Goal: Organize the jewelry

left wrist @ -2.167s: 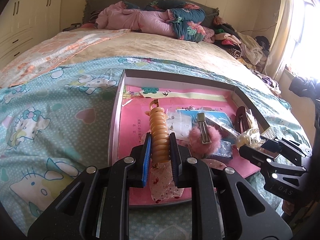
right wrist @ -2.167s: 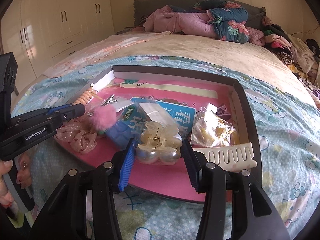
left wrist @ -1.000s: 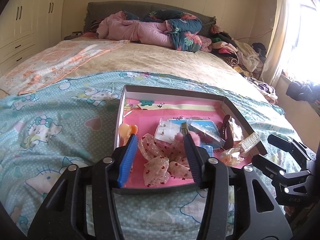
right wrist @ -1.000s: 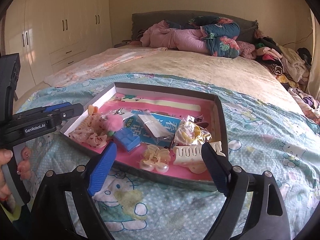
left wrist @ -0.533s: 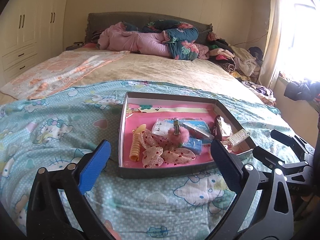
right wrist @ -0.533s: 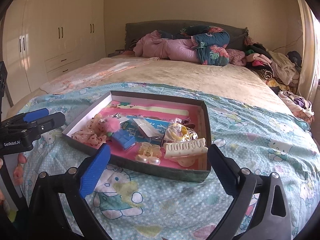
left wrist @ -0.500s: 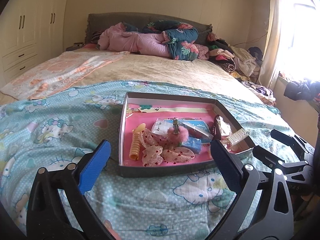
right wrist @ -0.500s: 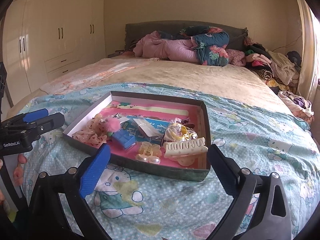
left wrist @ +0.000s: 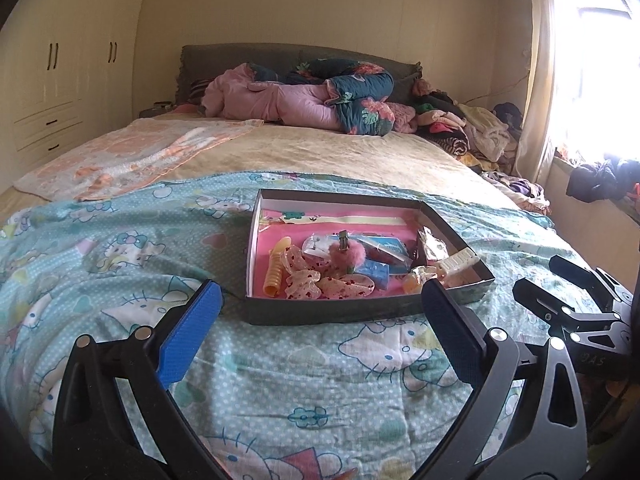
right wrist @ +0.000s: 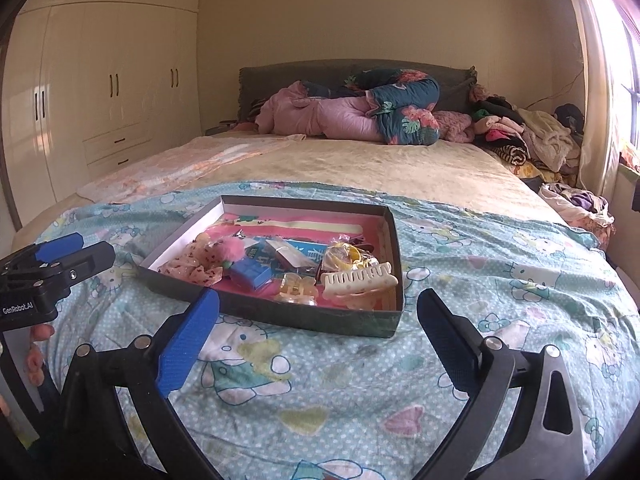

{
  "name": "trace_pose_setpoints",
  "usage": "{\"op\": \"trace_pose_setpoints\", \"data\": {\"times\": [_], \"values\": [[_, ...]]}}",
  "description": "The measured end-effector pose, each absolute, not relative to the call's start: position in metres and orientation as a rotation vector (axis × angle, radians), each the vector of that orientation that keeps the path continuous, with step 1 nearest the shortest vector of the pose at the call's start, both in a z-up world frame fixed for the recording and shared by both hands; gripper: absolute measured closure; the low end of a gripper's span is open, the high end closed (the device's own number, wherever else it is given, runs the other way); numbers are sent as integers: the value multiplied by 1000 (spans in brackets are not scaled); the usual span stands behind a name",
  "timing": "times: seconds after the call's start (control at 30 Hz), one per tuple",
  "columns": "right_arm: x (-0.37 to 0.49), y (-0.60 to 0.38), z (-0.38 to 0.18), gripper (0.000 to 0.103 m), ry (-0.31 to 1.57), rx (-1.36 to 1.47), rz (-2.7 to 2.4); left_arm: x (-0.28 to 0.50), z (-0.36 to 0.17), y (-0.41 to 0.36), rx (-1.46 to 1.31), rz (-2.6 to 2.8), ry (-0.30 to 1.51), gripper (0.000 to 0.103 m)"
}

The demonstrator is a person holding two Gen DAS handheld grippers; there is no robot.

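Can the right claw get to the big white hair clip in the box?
Probably yes. The right claw is open and empty, and the white hair clip lies on top at the box's near right corner with nothing covering it.

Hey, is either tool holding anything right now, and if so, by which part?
Nothing is held. The left tool and right tool are both open and empty, short of the box.

We see cream walls, a tall cream built-in wardrobe (right wrist: 100,92), a wide bed with a grey padded headboard (left wrist: 280,58), and a sunlit curtained window (left wrist: 588,80).
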State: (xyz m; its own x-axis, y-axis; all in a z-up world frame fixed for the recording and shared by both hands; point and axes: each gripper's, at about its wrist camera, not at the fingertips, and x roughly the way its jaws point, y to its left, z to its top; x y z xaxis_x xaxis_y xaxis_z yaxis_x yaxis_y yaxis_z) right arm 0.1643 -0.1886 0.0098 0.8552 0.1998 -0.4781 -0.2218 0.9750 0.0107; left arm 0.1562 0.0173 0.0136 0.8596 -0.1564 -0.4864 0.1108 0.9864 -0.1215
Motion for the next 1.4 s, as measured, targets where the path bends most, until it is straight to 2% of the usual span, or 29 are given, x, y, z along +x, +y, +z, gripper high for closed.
{"op": "trace_pose_setpoints", "data": {"times": [1.13,1.4], "values": [[94,-193,-11,6,405,-35,143,98,9,9,-62,-115,435,11],[67,-192,-15,6,278,-36,110,86,-4,8,-54,-114,408,11]]}}
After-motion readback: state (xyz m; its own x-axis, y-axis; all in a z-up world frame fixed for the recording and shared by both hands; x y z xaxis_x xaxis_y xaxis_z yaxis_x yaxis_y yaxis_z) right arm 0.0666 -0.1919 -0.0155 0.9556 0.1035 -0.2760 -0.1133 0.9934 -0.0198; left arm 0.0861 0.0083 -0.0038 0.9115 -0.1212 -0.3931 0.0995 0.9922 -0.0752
